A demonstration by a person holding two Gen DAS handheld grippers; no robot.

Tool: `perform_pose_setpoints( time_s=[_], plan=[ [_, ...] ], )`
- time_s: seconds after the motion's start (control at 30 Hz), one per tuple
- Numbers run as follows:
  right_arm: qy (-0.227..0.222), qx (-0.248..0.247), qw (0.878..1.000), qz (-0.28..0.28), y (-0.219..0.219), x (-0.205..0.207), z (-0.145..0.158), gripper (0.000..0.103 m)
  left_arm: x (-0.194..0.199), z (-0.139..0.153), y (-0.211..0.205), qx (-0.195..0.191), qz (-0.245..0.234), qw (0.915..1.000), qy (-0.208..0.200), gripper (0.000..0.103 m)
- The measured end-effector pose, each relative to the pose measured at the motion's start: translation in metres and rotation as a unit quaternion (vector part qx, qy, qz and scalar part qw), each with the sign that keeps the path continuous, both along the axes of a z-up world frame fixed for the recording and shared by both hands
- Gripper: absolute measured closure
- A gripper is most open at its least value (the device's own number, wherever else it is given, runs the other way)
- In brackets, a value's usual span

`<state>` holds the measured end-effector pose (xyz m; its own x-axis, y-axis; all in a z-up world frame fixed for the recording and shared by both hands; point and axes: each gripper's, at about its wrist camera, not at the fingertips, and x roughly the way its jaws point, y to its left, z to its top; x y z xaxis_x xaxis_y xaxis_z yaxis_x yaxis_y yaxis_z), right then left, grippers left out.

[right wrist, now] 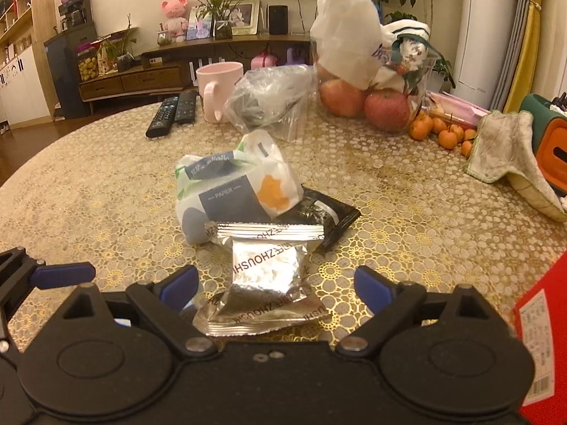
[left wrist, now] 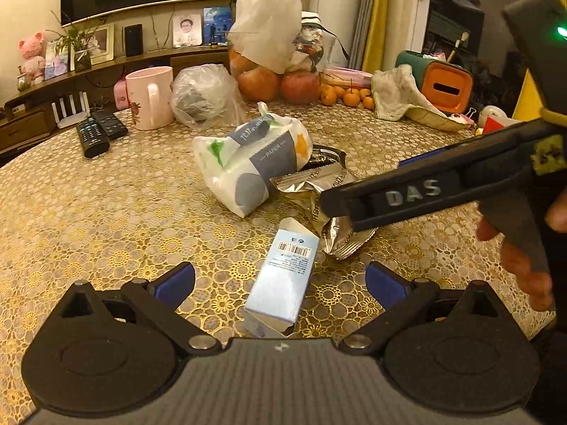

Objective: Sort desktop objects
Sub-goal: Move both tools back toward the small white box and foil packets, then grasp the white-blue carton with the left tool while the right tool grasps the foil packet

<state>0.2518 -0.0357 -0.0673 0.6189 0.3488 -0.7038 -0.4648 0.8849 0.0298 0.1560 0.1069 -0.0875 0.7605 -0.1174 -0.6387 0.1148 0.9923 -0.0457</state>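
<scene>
Round worktop (left wrist: 106,212) under a gold floral lace-pattern cover, carrying all items below.

White plastic carrier bag (right wrist: 347,35) over red apples, far beyond both claws, at the rear of the worktop.

Soft white tissue pack (right wrist: 234,191) printed "PAPER", with grey, orange and green patches: ahead of the right claw, just past the foil packets; ahead of the left claw, slightly left of centre.

Pink ceramic mug (left wrist: 150,97), far ahead and to the left of the left claw, beside two black remote controls (left wrist: 99,131).

Left claw (left wrist: 280,283): blue-padded fingers spread wide, released, low over the worktop. A pale blue rectangular carton (left wrist: 283,276) with a barcode lies flat between them, touching neither pad.

Right claw (right wrist: 274,285): fingers spread, released, levelled just above the worktop. From the left view it reaches in from the right, a hand (left wrist: 524,248) on its grip. Crumpled silver foil snack packets (right wrist: 265,276) lie between its fingers, ungripped.
</scene>
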Motion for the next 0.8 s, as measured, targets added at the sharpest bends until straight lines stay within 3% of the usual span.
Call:
perform_pose_setpoints(
  time_s=[0.47,0.63,0.8],
  plan=[
    [0.016,-0.013,1.0,-0.009,0.009,0.017,-0.019,0.018,0.009,-0.012,0.002,-0.012,-0.003,0.9999,0.002,0.0],
    [0.021,-0.014,1.0,-0.01,0.009,0.019,-0.022,0.027,0.01,-0.013,-0.001,-0.006,-0.003,1.0,-0.005,0.001],
    [0.022,-0.013,1.0,-0.008,0.009,0.018,-0.022,0.037,0.013,-0.016,-0.001,-0.014,-0.004,0.9999,0.007,0.023]
  ],
)
